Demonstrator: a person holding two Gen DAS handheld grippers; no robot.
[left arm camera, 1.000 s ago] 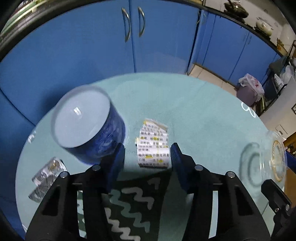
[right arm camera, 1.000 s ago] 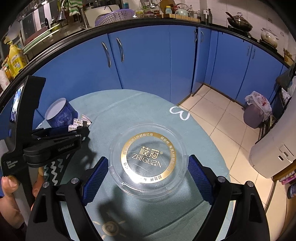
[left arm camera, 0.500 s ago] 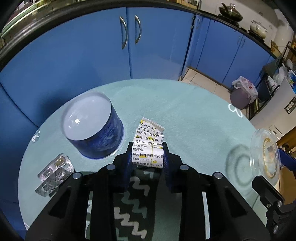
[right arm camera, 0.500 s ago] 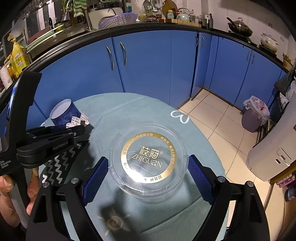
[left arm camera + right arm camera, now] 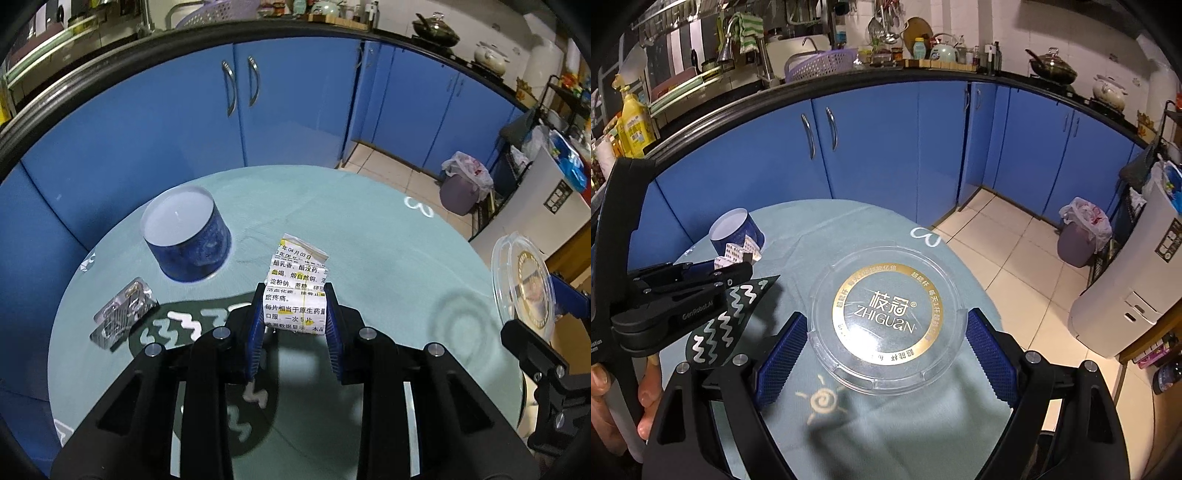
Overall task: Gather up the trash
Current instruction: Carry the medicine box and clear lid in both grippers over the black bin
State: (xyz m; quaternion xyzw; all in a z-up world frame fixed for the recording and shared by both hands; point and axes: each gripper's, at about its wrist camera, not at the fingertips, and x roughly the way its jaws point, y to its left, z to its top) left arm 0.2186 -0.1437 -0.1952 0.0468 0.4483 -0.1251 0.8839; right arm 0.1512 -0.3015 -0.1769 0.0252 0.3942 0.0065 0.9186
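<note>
The round table (image 5: 369, 236), under its pale green cloth, is the landmark here, and both collected pieces hang above it, clear of its surface. Off the table's far right side, on the tiled floor by the blue cabinets, stands the bin (image 5: 1078, 240) with a white bag in it; that is probably where both pieces must go, and the right hand is the nearer one to it.

Over the near right part of the table, the right gripper (image 5: 882, 343) pinches the clear plastic lid (image 5: 886, 314) by opposite edges, jaws spread wide, the lid lying flat with its gold ring facing up.

Over the table's middle, the left gripper (image 5: 293, 325) is clamped narrowly on the folded paper leaflet (image 5: 297, 291), whose long axis runs forward, past the pads.

Left on the table: a blue cup (image 5: 186, 236) at the far left, and a blister pack (image 5: 122, 314) near the left edge, closest to the left hand.
</note>
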